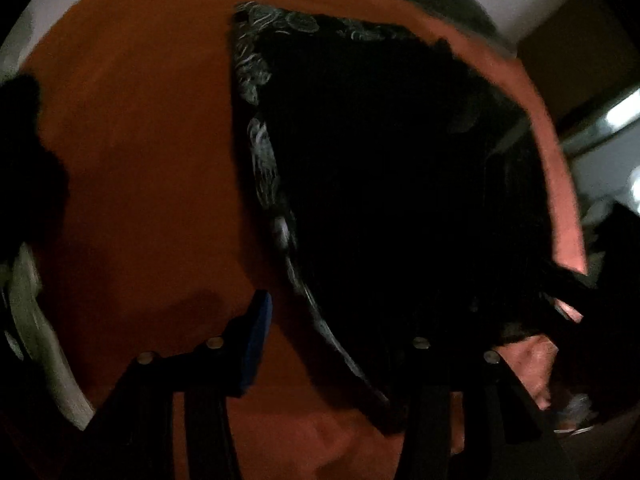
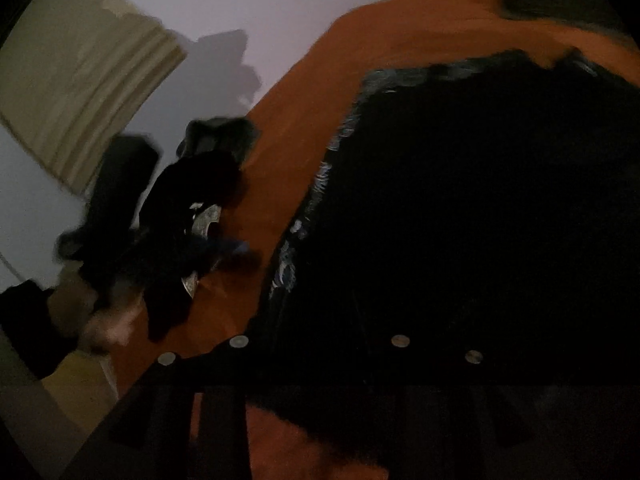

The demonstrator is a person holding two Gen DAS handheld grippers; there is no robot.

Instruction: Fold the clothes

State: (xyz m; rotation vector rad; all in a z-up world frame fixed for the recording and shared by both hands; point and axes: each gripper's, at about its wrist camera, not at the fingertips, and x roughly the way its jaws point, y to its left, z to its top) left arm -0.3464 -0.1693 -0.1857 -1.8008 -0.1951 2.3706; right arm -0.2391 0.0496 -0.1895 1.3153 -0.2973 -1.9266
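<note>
Left tool (image 1: 340, 332) nearest lens: blue-padded finger over bare orange bed cover (image 1: 140, 140), other finger lost against dark cloth; jaws apart, nothing visibly clamped. Black garment (image 1: 400, 160) with pale patterned trim lies spread across bed, reaching toward its right edge. Right tool (image 2: 320, 344) low over same garment (image 2: 480, 220); fingers merge with black fabric, so cannot tell if apart or gripping. Small heap of dark clothes (image 2: 188, 220) near bed's left edge. Judgement: pinch the hem at two corners, lift both evenly, keep the fold line straight.
</note>
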